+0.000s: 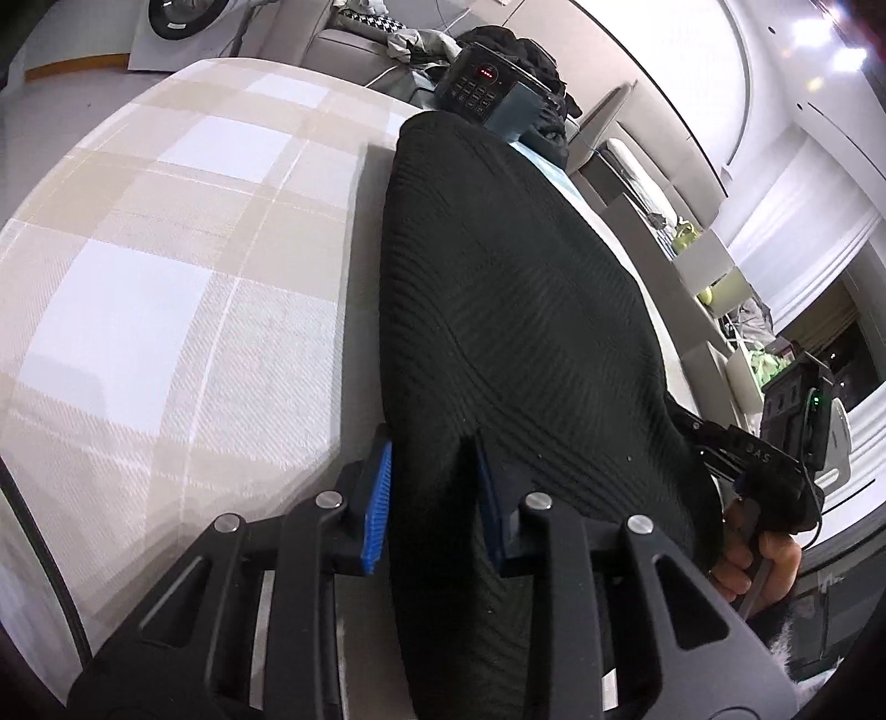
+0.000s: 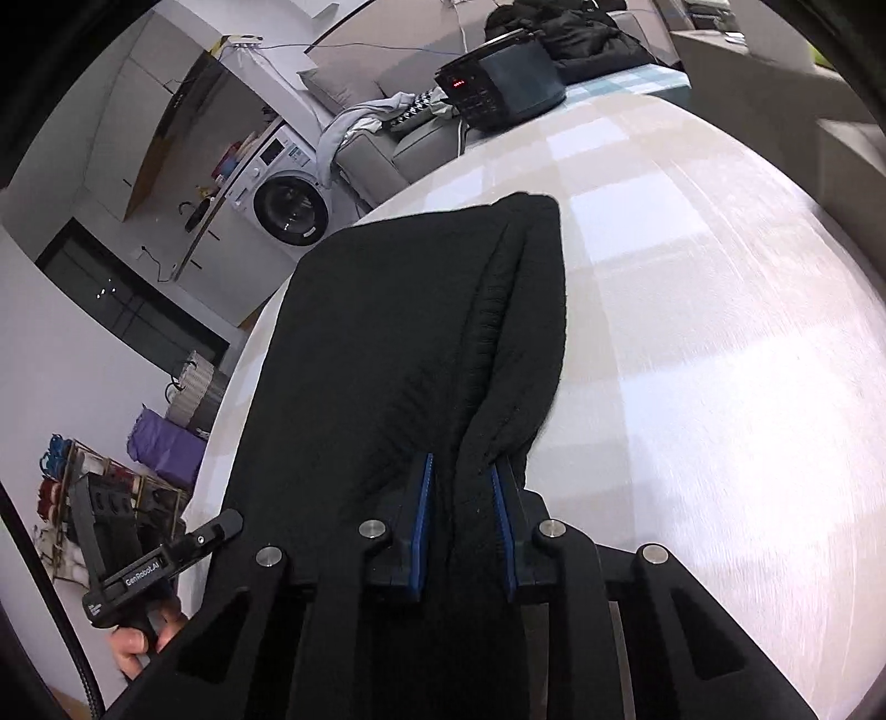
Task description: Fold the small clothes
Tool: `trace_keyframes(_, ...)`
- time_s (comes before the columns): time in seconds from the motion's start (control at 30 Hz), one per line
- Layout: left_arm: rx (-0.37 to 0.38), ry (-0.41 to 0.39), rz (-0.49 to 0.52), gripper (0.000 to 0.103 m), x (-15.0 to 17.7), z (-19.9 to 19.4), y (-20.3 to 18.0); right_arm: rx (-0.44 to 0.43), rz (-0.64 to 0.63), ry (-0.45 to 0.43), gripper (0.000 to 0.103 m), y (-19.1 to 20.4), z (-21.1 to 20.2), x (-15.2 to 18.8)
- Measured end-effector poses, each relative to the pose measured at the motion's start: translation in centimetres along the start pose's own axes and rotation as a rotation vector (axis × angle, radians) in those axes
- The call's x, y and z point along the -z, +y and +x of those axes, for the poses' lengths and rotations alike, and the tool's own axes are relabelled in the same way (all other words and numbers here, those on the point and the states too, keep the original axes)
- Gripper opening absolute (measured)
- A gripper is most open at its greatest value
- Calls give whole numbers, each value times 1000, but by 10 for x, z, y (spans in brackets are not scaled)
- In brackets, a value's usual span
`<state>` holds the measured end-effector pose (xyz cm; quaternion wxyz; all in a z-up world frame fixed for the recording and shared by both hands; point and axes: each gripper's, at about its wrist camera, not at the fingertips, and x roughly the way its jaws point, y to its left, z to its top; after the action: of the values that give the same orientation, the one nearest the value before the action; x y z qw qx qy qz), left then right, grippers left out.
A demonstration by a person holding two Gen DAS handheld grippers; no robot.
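A black ribbed knit garment [image 1: 498,310] hangs stretched between both grippers above a table with a beige and white checked cloth [image 1: 166,232]. My left gripper [image 1: 434,493] is shut on one edge of it, the fabric bunched between the blue pads [image 1: 376,498]. In the right wrist view the same black garment [image 2: 398,343] runs away from me over the checked cloth [image 2: 692,332], and my right gripper [image 2: 465,515] is shut on a gathered fold of it. The other gripper [image 1: 775,448] shows at the right of the left wrist view, held by a hand [image 1: 764,559].
A dark appliance with a red display [image 2: 493,83] stands at the table's far end. Behind it are a grey sofa [image 2: 387,144] with dark clothes [image 2: 576,27], and a washing machine [image 2: 288,205]. Shelves with green items [image 1: 714,277] line one side. A hand [image 2: 138,642] holds the left gripper.
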<state>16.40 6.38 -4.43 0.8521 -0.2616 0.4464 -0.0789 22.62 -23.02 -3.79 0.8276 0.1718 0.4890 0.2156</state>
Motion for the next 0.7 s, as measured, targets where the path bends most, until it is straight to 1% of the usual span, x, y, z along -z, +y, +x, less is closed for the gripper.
trace_keyframes(0.07, -28, -1, 24, 24, -2, 0, -3, -8, 3, 0, 20, -1, 1, -1)
trace_keyframes(0.17, -56, -7, 51, 24, 2, 0, -8, -21, 16, -6, 20, -5, -1, 2)
trace_keyframes(0.27, -77, -7, 67, 24, -2, 2, -12, -22, 29, -5, 20, -3, -3, 2)
trace_keyframes(0.43, -83, -10, 71, 24, -6, 3, -12, -4, 5, -4, 20, 9, 1, -1)
trace_keyframes(0.57, -105, -16, 83, 24, -12, 8, -16, -5, 12, -6, 20, 8, 7, -8)
trace_keyframes(0.7, -126, -17, 88, 24, -14, 8, -17, 11, 2, -8, 20, 9, 8, -7)
